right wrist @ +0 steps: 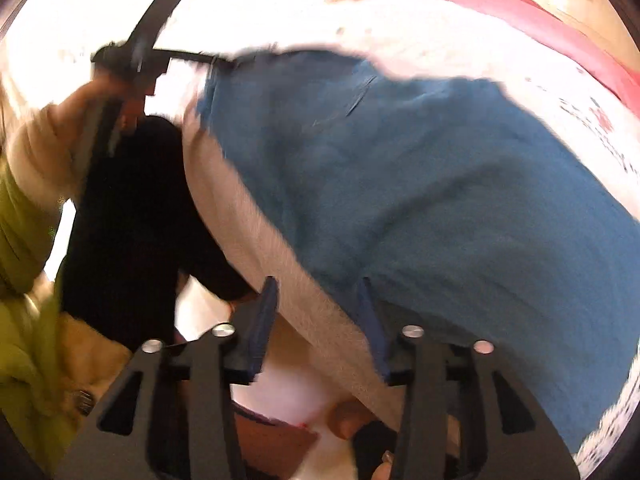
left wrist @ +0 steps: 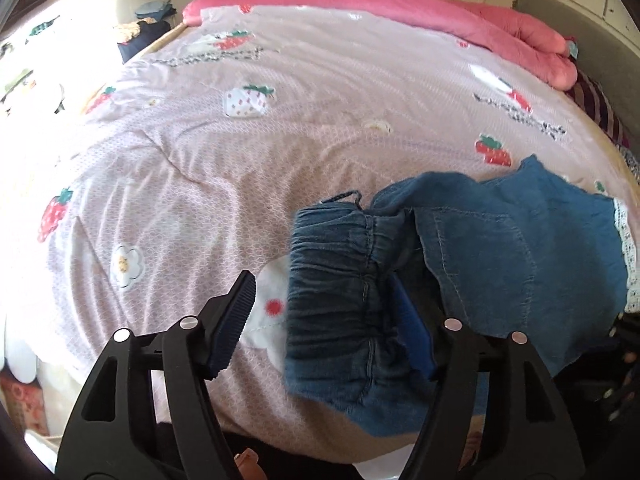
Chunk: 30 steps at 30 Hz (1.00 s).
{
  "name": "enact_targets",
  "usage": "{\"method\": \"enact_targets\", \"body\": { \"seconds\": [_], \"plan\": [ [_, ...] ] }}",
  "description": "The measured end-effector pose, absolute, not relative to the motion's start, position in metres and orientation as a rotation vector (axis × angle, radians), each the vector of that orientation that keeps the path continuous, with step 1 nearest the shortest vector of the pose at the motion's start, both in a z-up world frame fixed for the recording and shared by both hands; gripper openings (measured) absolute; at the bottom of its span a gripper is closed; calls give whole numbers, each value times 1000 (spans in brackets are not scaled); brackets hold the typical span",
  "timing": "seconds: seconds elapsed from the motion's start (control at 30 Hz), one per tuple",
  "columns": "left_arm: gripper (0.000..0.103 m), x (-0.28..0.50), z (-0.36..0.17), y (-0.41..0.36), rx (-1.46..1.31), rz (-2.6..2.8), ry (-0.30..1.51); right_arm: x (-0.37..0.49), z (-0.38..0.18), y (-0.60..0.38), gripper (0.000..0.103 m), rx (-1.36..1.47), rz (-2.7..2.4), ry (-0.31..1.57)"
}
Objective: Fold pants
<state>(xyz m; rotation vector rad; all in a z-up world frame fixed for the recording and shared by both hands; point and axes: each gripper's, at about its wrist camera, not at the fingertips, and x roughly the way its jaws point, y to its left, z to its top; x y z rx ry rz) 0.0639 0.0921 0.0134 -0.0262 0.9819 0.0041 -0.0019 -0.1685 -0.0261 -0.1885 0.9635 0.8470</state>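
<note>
Left gripper (left wrist: 324,320) gapes around the pants' (left wrist: 500,248) gathered denim waistband; right gripper (right wrist: 316,324) also unclenched.

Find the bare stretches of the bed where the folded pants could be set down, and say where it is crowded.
The quilt lies bare across its middle and left, between the pink blanket at the far edge and the left tool near the front. The front right corner is crowded: the pants spread there, their waistband between the open fingers.
</note>
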Motion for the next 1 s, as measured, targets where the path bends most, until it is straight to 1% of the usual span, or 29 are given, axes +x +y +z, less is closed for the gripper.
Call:
{"method": "enact_targets", "body": {
  "seconds": [0.03, 0.1, 0.13, 0.2, 0.27, 0.4, 0.47, 0.6, 0.83, 1.0],
  "plan": [
    [64, 60, 19, 94, -35, 6, 969, 1, -15, -181, 55, -146, 825, 932],
    [69, 54, 29, 95, -41, 18, 940, 4, 0, -204, 60, -62, 789, 884],
    [73, 52, 34, 96, -45, 21, 924, 4, 6, -215, 64, -27, 768, 862],
    [77, 48, 45, 94, -60, 20, 892, 2, 15, -236, 68, 30, 720, 826],
    [87, 45, 58, 89, -69, 6, 860, 1, 21, -263, 75, 83, 637, 798],
    [93, 42, 76, 58, -47, -63, 806, 1, 33, -326, 83, 202, 442, 755],
    [93, 42, 82, 35, -43, -112, 781, 3, 35, -350, 89, 226, 356, 751],
    [93, 41, 83, -21, -30, -250, 760, 9, 34, -386, 92, 269, 241, 779],
    [93, 42, 62, -123, 48, -426, 773, 35, 31, -397, 94, 297, 232, 822],
    [93, 39, 46, -173, 98, -529, 784, 78, 30, -395, 94, 281, 239, 886]
  ]
}}
